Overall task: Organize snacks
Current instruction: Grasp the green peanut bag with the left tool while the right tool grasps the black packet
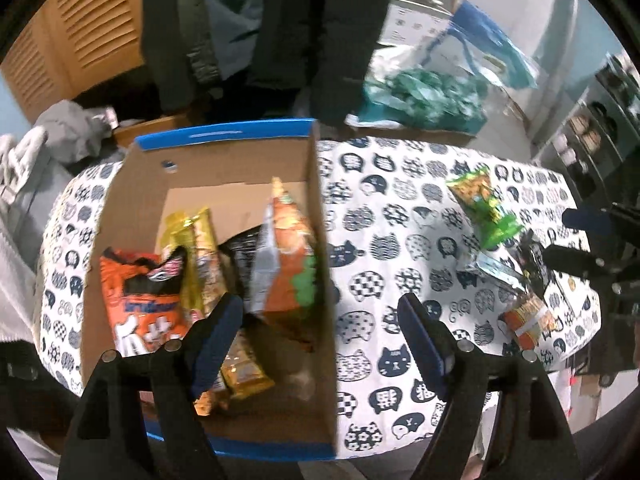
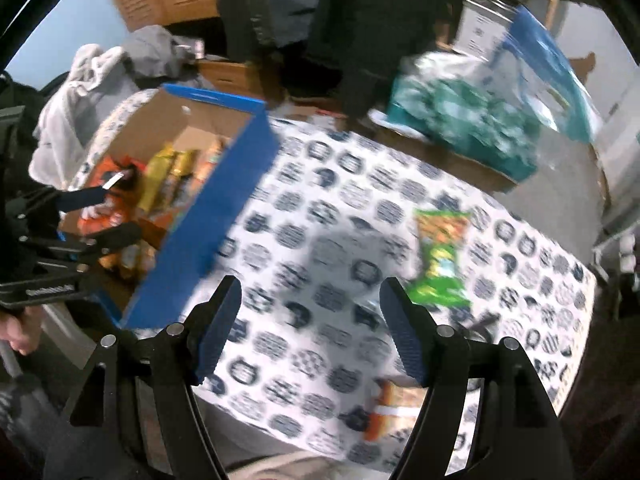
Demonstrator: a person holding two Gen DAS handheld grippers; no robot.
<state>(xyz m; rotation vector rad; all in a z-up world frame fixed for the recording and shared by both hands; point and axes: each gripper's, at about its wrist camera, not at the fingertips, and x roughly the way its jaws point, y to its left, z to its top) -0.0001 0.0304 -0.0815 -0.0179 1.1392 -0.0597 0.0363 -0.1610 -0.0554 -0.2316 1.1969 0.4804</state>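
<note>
**Box mostly filled, a few packets left on the table**

We judge the job well over halfway. The cardboard box (image 1: 224,184) w/ blue rim sits on the table's left part and already holds several snacks: an orange bag (image 1: 140,292) at approx. 9 o'clock inside it, a gold packet (image 1: 188,240) next to that, a black packet (image 1: 240,252) behind, and a tall orange-and-green bag (image 1: 286,256) leaning against the box's right wall. More small packets lie at the box's near end, too blurred to tell apart.

Still outside: a green packet (image 2: 440,256) lying flat on the cat-print tablecloth (image 2: 320,240), well apart from the box at approx. 3 o'clock of it, an orange packet (image 2: 394,408) near the table's front edge at approx. 5 o'clock, plus a small dark-and-pale cluster (image 1: 512,268) between them; can't tell how many items.

Our left gripper (image 1: 320,336) hangs over the box's near right corner, jaws wide, nothing in them. Our right gripper (image 2: 310,328) hovers above bare cloth, jaws also wide and empty, w/ the green packet just at 2 o'clock of it. We'd guess that one goes next.
</note>
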